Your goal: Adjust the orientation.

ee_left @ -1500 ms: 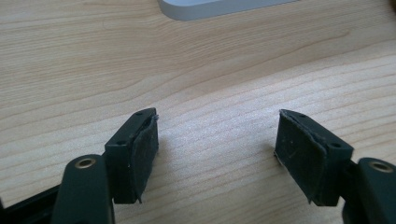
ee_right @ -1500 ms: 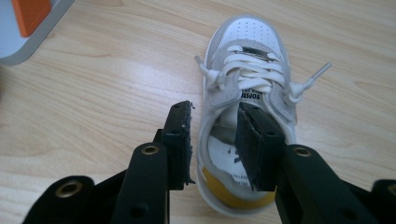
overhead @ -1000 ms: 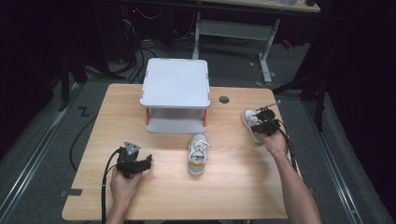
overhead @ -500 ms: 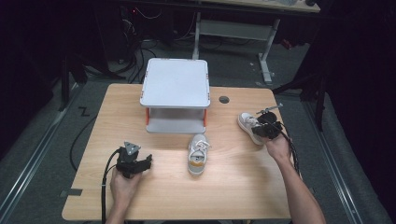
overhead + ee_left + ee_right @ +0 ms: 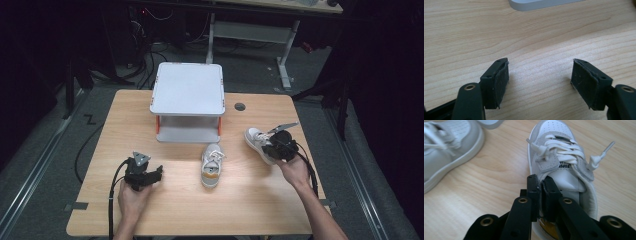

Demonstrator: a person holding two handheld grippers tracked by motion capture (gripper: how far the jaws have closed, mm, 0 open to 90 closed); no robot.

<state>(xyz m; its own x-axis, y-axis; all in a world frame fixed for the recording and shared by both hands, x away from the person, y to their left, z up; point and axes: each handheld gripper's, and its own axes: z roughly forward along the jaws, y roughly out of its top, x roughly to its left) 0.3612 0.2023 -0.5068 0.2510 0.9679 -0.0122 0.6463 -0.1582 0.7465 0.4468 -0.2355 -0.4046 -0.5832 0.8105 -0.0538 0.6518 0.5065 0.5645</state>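
Two small white-and-grey sneakers are on the wooden table (image 5: 250,200). One sneaker (image 5: 212,165) lies at the centre in front of the shelf, toe toward me. My right gripper (image 5: 276,147) is shut on the collar of the other sneaker (image 5: 255,137) at the right. In the right gripper view the jaws pinch the left side of that sneaker's (image 5: 559,152) opening at my right gripper (image 5: 541,185), and the centre sneaker (image 5: 446,147) shows at upper left. My left gripper (image 5: 156,174) rests at the front left, open, with bare wood between its pads (image 5: 501,82).
A white two-tier shelf (image 5: 188,89) with orange posts stands at the back centre of the table; its base edge (image 5: 541,3) shows in the left gripper view. A round cable hole (image 5: 240,106) lies right of it. Dark floor and desk legs surround the table.
My right gripper has carried the sneaker leftward and a little nearer, toward the centre sneaker. The left gripper and the centre sneaker have not moved.
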